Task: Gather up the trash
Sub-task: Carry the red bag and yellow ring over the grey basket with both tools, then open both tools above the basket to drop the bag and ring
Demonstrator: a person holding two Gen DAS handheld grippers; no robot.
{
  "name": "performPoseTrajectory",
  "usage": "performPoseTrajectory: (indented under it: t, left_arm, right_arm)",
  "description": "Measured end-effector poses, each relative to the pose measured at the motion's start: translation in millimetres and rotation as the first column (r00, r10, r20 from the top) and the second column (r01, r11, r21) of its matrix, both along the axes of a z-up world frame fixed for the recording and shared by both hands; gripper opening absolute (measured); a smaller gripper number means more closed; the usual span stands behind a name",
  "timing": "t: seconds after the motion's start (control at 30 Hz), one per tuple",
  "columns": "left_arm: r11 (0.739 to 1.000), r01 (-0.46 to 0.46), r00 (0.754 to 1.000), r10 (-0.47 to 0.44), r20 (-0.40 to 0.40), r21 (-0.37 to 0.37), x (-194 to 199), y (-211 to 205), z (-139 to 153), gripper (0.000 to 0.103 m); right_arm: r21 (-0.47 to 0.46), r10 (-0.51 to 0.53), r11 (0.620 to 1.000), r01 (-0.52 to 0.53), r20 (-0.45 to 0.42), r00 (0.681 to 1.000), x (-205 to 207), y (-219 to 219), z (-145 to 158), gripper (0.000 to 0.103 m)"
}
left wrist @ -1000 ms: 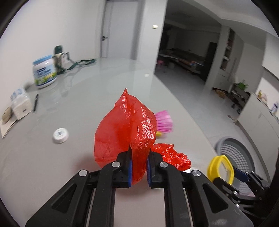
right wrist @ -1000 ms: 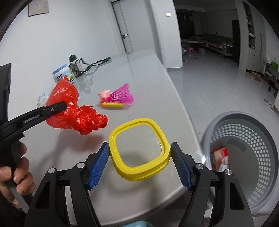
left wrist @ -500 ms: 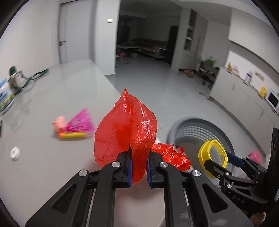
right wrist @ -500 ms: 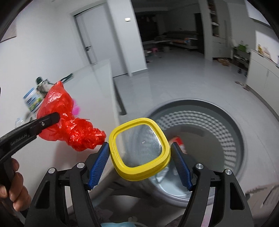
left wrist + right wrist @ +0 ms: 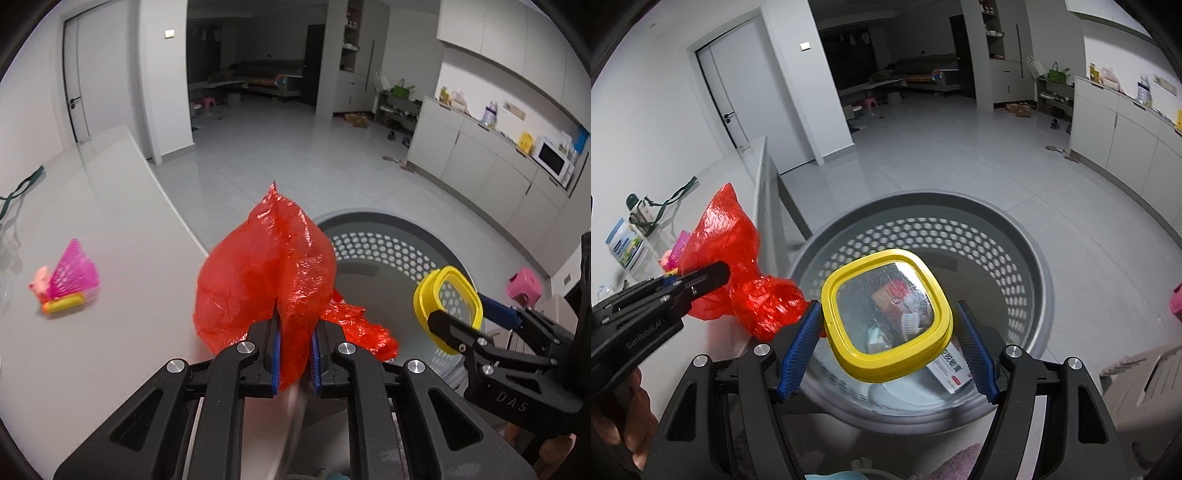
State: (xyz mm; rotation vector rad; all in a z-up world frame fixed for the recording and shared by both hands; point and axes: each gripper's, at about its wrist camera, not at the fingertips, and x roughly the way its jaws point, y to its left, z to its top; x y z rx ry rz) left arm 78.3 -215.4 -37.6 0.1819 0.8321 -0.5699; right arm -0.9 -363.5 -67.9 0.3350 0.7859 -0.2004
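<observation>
My left gripper (image 5: 295, 360) is shut on a crumpled red plastic bag (image 5: 266, 273), which hangs at the table's edge beside the bin. In the right wrist view the same red bag (image 5: 738, 258) and the left gripper (image 5: 701, 275) show at the left. My right gripper (image 5: 886, 339) is shut on a yellow-rimmed square lid (image 5: 886, 317) with a clear middle, held over the mouth of the grey perforated bin (image 5: 997, 236). The lid (image 5: 448, 306) and bin (image 5: 384, 236) also appear in the left wrist view. A red-and-white box (image 5: 951, 369) and other scraps lie in the bin.
A pink shuttlecock-like toy (image 5: 68, 282) lies on the white table (image 5: 110, 229). A white-and-blue tub (image 5: 624, 245) and a bottle with a green strap (image 5: 642, 214) stand farther back. A pink stool (image 5: 524, 282) stands on the floor right of the bin. White cabinets line the right wall.
Both grippers have swung right from over the table to the bin, carrying the red bag and the yellow lid. The lid now hangs over the bin's mouth.
</observation>
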Motion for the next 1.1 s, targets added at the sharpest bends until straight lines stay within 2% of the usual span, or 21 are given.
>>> performPoseTrajectory:
  t: [0.4, 0.83, 0.93, 1.03, 1.1]
  left_arm:
    - [0.998, 0.047, 0.999, -0.046, -0.028, 0.047, 2, -39, -19, 0.013]
    - [0.993, 0.073, 0.997, -0.069, -0.039, 0.09, 0, -53, -28, 0.013]
    - [0.994, 0.064, 0.997, -0.061, -0.041, 0.093, 1, -55, -27, 0.019]
    - [0.994, 0.057, 0.998, -0.054, -0.037, 0.095, -1, -56, -25, 0.03]
    - [0.994, 0.051, 0.998, -0.048, -0.031, 0.095, -1, -54, -23, 0.043]
  right_arm:
    - [0.028, -0.045, 0.999, 0.045, -0.02, 0.999, 2, -28, -18, 0.069]
    - [0.039, -0.079, 0.996, 0.081, -0.036, 0.996, -2, -39, -23, 0.07]
    - [0.039, -0.078, 0.996, 0.08, -0.038, 0.996, -4, -39, -22, 0.07]
    - [0.033, -0.079, 0.996, 0.081, -0.036, 0.996, -5, -39, -20, 0.07]
    - [0.031, -0.081, 0.996, 0.082, -0.034, 0.996, -6, -38, -20, 0.072]
